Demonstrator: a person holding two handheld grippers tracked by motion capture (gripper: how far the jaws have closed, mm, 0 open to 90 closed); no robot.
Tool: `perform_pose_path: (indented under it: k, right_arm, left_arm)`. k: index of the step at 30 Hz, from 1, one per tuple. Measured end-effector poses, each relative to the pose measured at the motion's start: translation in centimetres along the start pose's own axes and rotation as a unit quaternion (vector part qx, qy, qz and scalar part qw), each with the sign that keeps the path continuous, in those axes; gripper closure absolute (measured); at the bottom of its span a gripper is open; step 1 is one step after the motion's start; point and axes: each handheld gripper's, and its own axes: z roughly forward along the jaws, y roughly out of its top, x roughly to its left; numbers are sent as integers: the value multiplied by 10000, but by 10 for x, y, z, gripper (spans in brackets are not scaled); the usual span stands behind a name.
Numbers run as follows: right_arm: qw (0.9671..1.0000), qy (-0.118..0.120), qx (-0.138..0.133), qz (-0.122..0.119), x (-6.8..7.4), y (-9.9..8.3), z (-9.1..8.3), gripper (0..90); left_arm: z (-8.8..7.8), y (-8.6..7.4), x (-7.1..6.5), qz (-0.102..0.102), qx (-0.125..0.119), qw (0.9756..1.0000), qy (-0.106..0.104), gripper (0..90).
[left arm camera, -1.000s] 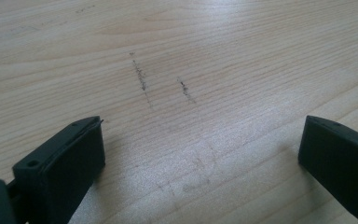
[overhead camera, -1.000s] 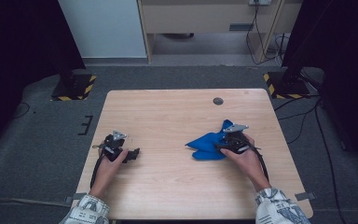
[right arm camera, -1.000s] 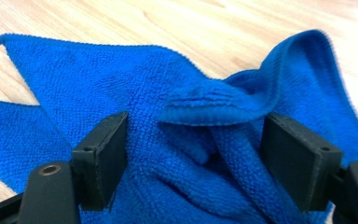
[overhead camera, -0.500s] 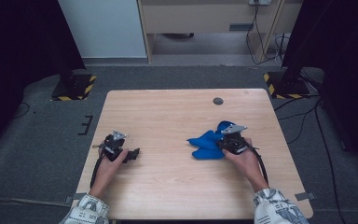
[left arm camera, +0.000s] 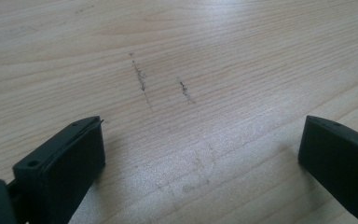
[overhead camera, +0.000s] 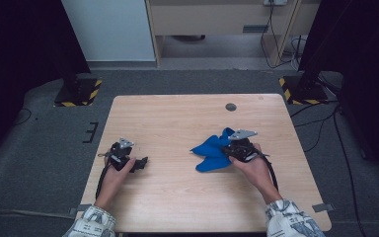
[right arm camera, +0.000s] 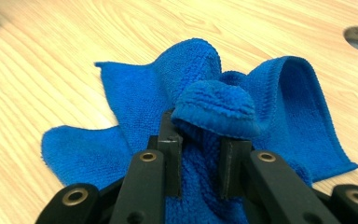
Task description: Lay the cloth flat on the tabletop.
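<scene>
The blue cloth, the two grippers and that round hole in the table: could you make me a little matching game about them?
Things:
1. blue cloth
2. left gripper
3. right gripper
4. round hole

States:
A. jaws wide apart over bare wood
B. in the tabletop at the far side
C. bunched up, a fold pinched
D. jaws closed on fabric

Pairs: 1-C, 2-A, 3-D, 4-B
</scene>
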Motion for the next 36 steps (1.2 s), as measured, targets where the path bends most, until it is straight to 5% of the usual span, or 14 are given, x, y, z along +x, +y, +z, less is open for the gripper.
perform_pose_path:
  k: [36]
  right_arm:
    - [9985,472,-170,-233,60,36,34,741]
  left_arm:
    - [0,0,0,14,-2,10000,-12,0]
